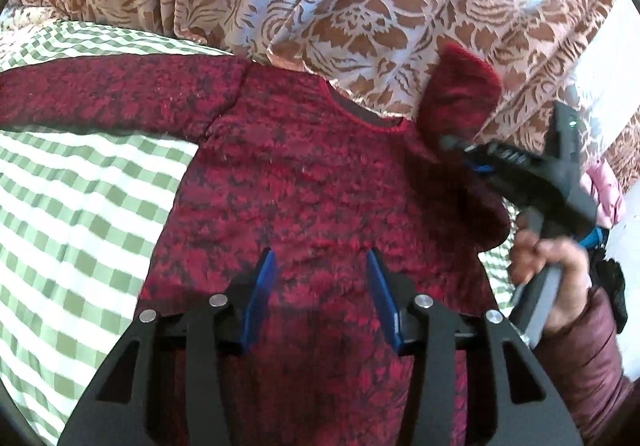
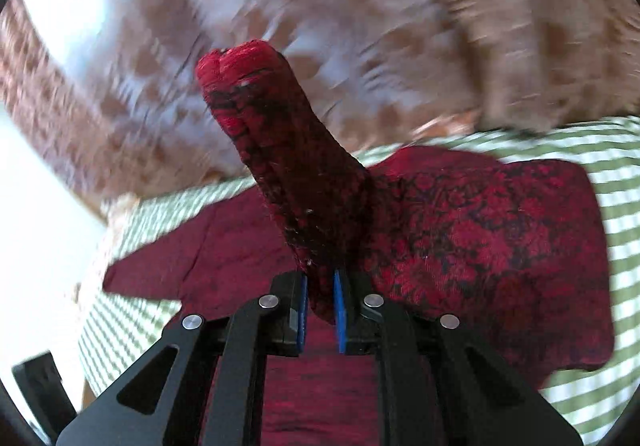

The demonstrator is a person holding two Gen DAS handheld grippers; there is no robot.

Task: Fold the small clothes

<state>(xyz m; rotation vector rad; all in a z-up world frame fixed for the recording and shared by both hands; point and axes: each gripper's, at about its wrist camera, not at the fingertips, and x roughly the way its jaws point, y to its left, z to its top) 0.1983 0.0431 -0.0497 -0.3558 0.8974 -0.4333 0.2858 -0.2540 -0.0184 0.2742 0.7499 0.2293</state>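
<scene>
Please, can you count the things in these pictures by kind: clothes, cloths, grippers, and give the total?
Red garment, one sleeve lifted: 1
Pink garment, at the edge: 1
Green checked cloth: 1
Brown floral curtain: 1
Grippers, left gripper and right gripper: 2
Total: 6

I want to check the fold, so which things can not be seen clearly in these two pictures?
- Sweater hem: left wrist view, hidden behind the left gripper.
- Curtain: right wrist view, blurred by motion.
- Sleeve end held in the right gripper: hidden between its pads.
- Pink item: left wrist view, mostly hidden behind the other gripper.
</scene>
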